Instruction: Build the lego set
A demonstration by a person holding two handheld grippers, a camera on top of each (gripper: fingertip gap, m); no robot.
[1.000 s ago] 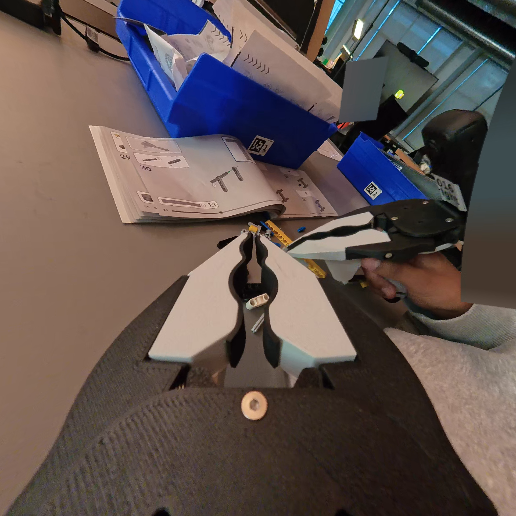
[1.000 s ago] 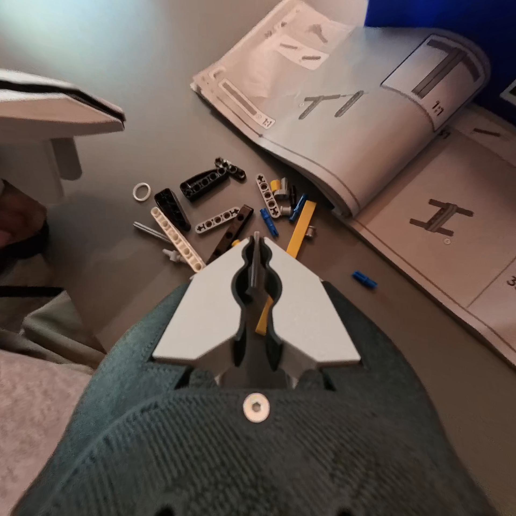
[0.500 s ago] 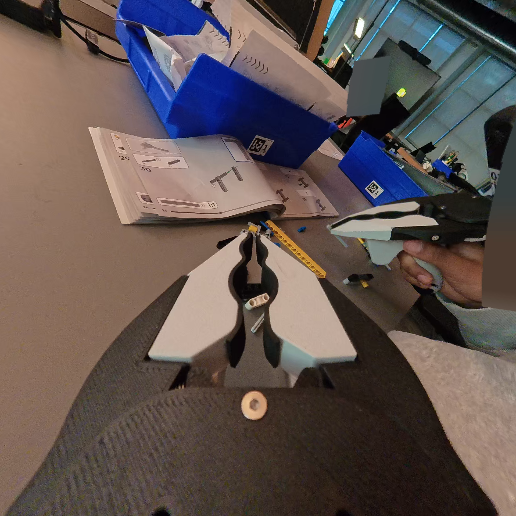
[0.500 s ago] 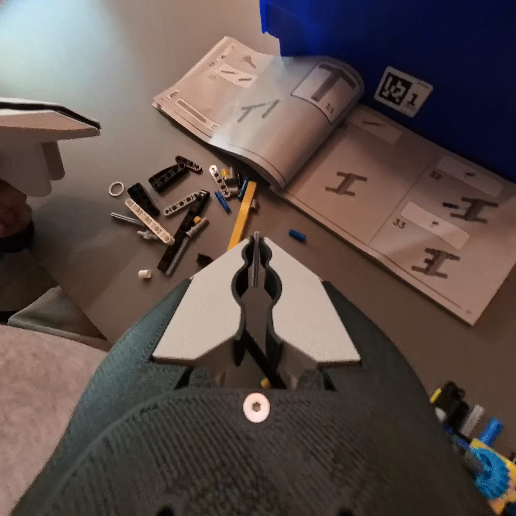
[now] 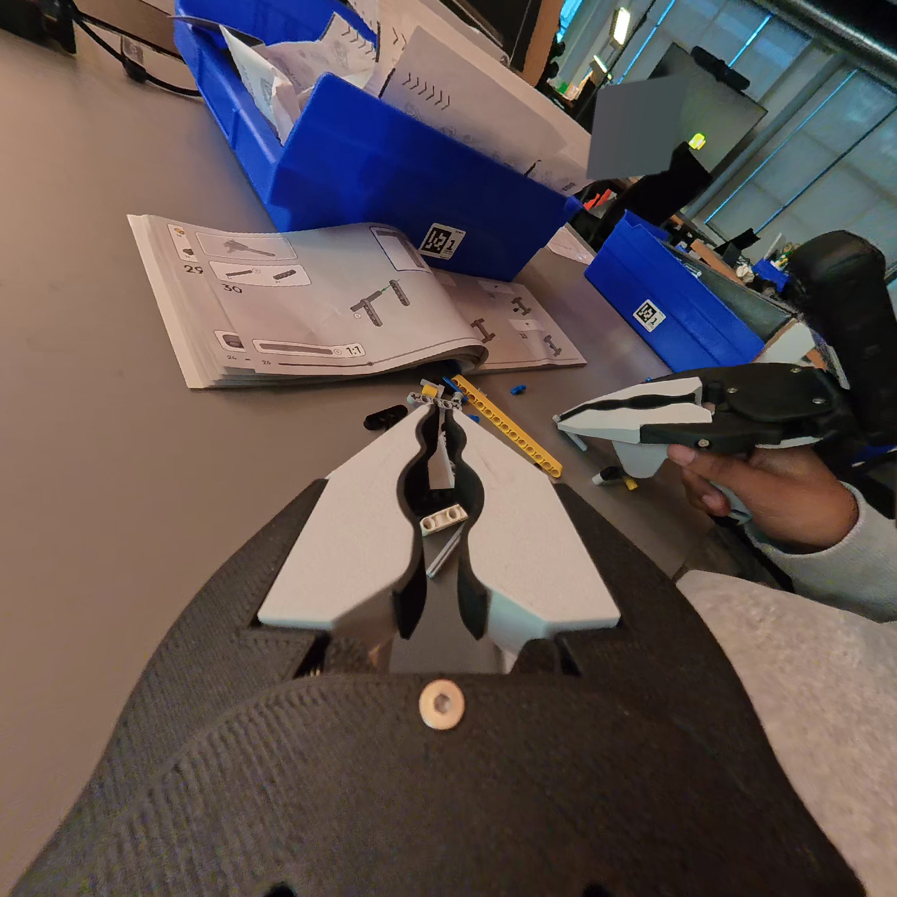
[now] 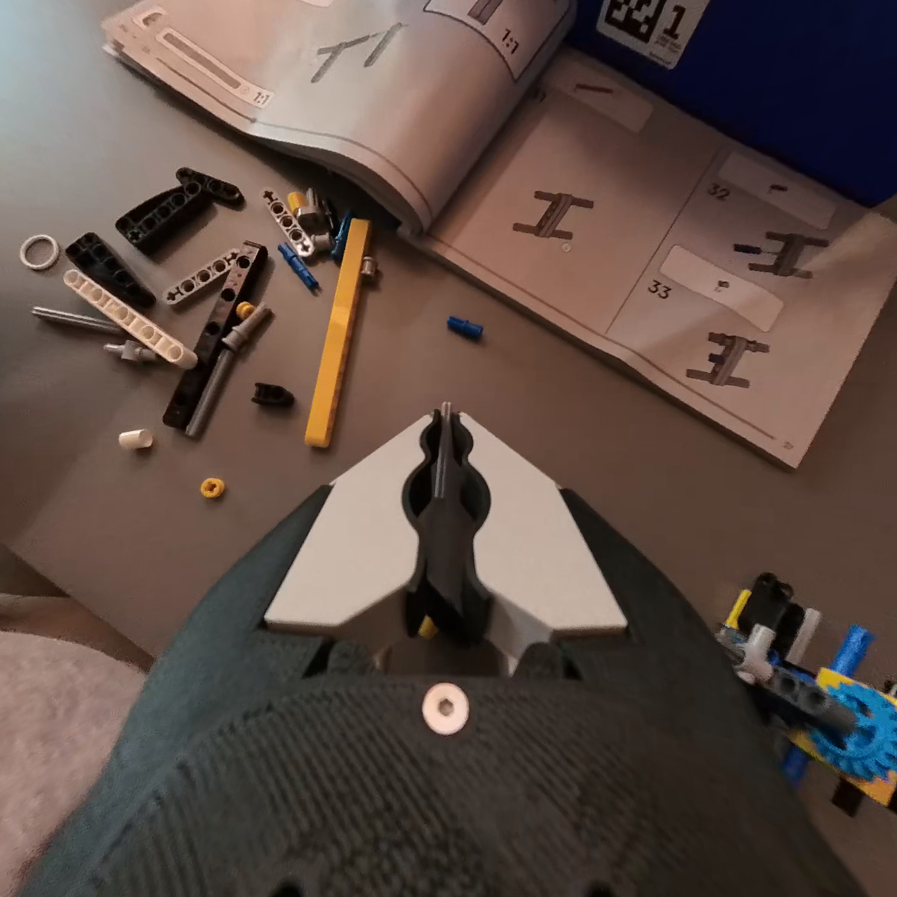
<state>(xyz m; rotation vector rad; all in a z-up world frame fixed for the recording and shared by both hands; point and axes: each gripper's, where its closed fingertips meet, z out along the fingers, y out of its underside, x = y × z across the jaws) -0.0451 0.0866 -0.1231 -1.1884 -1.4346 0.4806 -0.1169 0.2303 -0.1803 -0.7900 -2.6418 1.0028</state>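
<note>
My right gripper [image 6: 445,412] is shut on a thin grey axle [image 6: 441,461] that sticks out a little past the tips. It hovers above the table, near the end of a long yellow beam [image 6: 340,330]. It also shows in the left wrist view [image 5: 560,423], held by a hand. My left gripper [image 5: 439,410] is shut, low over loose parts; a white beam [image 5: 441,522] shows through its gap. Black, grey and white beams [image 6: 213,340], blue pins [image 6: 464,326] and a white ring [image 6: 40,251] lie scattered. A partly built model with a blue gear [image 6: 869,738] sits at the right.
An open instruction booklet [image 6: 558,160] lies behind the parts; it also shows in the left wrist view [image 5: 301,301]. A big blue bin with papers [image 5: 412,170] stands behind it, and a second blue bin [image 5: 679,301] to the right. Cables [image 5: 126,63] lie far left.
My right gripper pulled back and to the right from the parts pile with the axle still in it, bringing the model into view. The left gripper has stayed still.
</note>
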